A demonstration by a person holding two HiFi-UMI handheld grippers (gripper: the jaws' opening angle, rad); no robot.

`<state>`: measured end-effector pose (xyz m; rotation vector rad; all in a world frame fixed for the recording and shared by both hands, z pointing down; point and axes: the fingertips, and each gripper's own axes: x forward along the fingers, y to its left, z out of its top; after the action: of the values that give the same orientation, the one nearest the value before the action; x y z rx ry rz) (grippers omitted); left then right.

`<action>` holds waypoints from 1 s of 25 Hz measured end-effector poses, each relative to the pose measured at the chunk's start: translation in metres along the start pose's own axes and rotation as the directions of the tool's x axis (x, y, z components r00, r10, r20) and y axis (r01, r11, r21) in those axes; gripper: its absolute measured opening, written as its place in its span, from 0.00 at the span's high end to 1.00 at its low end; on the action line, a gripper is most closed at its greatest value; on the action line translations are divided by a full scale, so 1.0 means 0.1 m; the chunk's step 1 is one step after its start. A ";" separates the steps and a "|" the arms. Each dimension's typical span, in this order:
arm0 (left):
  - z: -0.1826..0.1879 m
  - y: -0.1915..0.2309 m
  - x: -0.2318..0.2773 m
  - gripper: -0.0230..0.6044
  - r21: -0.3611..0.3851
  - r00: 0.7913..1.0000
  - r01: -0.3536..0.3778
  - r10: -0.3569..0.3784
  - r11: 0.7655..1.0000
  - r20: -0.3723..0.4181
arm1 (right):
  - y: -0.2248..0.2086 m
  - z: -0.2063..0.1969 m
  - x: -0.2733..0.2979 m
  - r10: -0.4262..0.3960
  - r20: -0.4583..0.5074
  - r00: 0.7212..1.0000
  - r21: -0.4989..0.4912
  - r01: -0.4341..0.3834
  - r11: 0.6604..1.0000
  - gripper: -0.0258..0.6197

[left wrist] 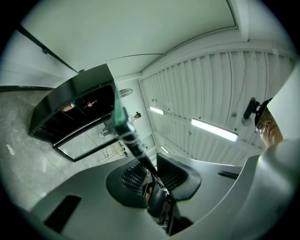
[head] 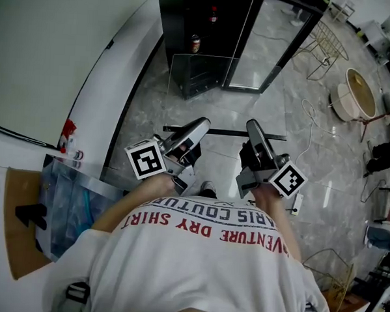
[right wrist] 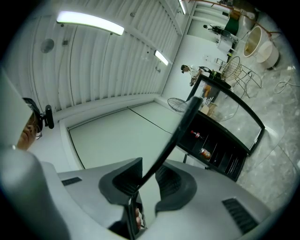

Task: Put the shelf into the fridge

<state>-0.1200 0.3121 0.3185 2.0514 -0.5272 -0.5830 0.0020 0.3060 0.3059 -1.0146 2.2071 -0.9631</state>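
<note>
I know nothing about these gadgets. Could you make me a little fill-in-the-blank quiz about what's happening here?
1. The fridge is ____ in colour.
2. Its door stands ____.
3. The glass shelf is gripped by ____ claws at once: the left claw and the right claw.

Missing words: black; open; two.

Head camera overhead, gripper views share fridge (head: 201, 28)
</note>
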 end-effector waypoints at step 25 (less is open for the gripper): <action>-0.04 0.26 1.56 0.82 0.111 0.999 0.021 -0.018 0.994 -0.027 | -0.92 1.27 0.16 0.055 -0.024 0.998 -0.070 -0.056 0.996 0.82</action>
<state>0.0031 0.2129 0.3116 2.1692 -0.5358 -0.5481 0.1199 0.2018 0.2972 -0.9731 2.2893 -0.8811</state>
